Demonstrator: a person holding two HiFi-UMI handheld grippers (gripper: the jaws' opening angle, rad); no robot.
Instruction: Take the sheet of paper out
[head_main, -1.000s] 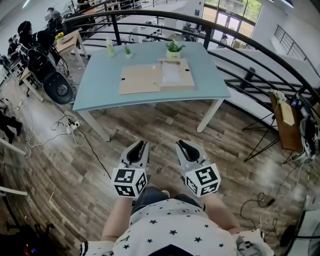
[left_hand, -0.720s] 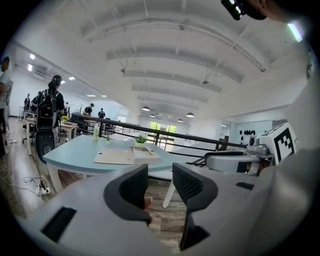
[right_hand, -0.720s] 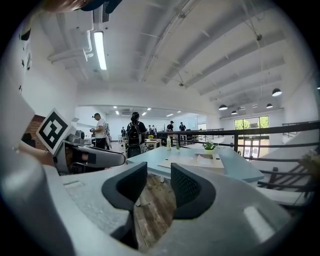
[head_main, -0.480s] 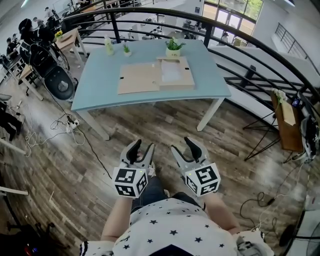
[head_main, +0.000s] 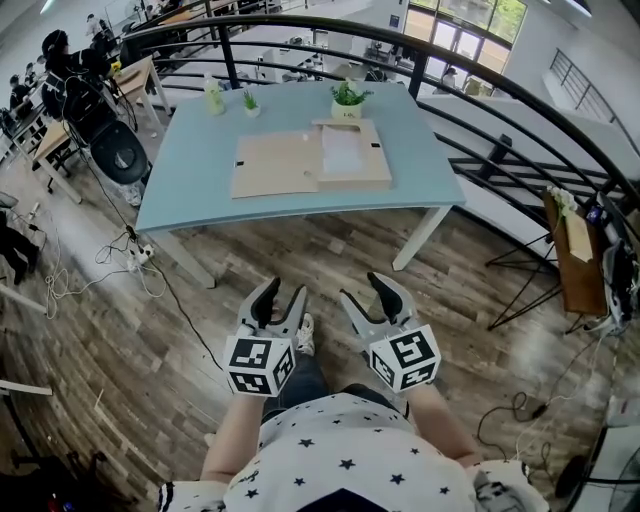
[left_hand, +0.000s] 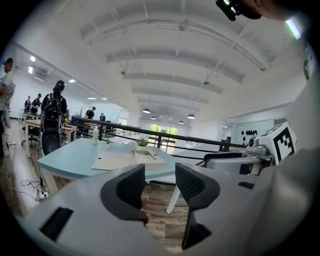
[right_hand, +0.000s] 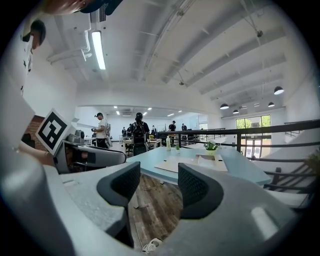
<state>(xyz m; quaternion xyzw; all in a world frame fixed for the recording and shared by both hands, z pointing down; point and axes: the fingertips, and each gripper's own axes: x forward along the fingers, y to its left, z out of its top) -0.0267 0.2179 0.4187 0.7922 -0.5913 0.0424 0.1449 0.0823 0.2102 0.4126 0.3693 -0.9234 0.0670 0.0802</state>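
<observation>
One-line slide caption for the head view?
Left claw and right claw opening, empty, short of the table bearing folder and paper.

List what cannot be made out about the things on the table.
Sheet of paper, head view: too small to tell whether anything fastens it to the cardboard folder.
Bottle, head view: too small to tell what it holds.
Table, head view: far legs hidden under its top.
</observation>
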